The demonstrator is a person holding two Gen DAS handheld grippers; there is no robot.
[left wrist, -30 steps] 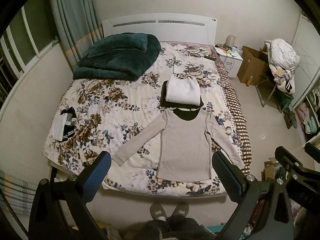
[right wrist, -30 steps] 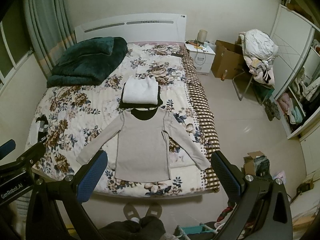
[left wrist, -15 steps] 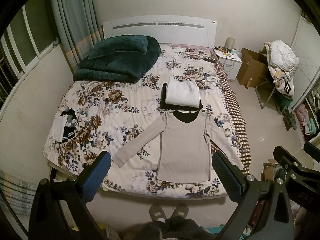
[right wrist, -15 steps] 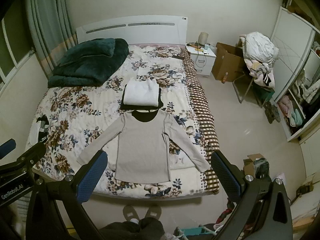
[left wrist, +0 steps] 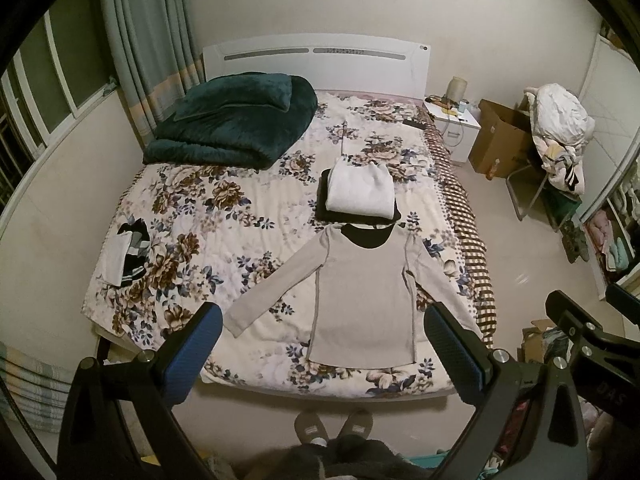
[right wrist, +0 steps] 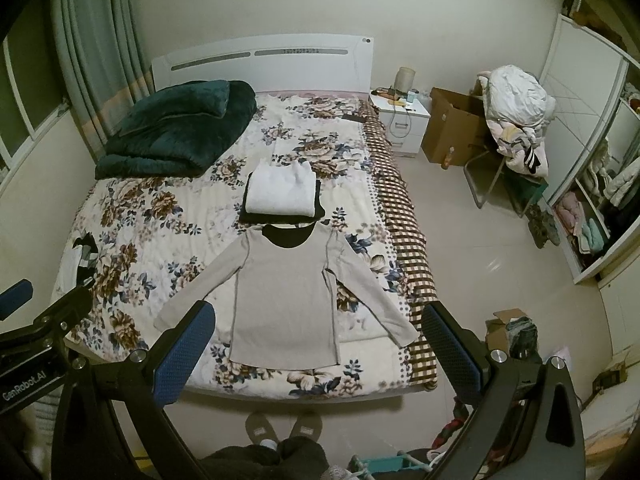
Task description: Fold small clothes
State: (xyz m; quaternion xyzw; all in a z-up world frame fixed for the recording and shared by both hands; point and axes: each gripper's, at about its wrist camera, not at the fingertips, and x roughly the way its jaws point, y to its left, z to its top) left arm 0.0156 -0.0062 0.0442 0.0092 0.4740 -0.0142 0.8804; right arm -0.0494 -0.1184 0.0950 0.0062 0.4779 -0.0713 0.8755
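Observation:
A beige long-sleeved top (left wrist: 362,292) lies flat and face up on the floral bedspread (left wrist: 240,216), sleeves spread, hem toward me; it also shows in the right wrist view (right wrist: 286,300). Behind its collar sits a folded white garment (left wrist: 360,192) on a folded black one (left wrist: 324,214). My left gripper (left wrist: 322,344) is open and empty, held high above the foot of the bed. My right gripper (right wrist: 318,340) is open and empty at the same height, beside it.
A dark green duvet (left wrist: 236,124) is piled at the bed's far left. A small pile of black-and-white clothes (left wrist: 126,254) lies at the left edge. A nightstand (left wrist: 454,124), cardboard box (left wrist: 502,140) and a chair with laundry (left wrist: 560,136) stand on the right. My slippered feet (left wrist: 332,426) are at the bed's foot.
Both grippers have risen and pulled back a little, so the bed sits lower and smaller in view. Both stay open. The clothes have not moved.

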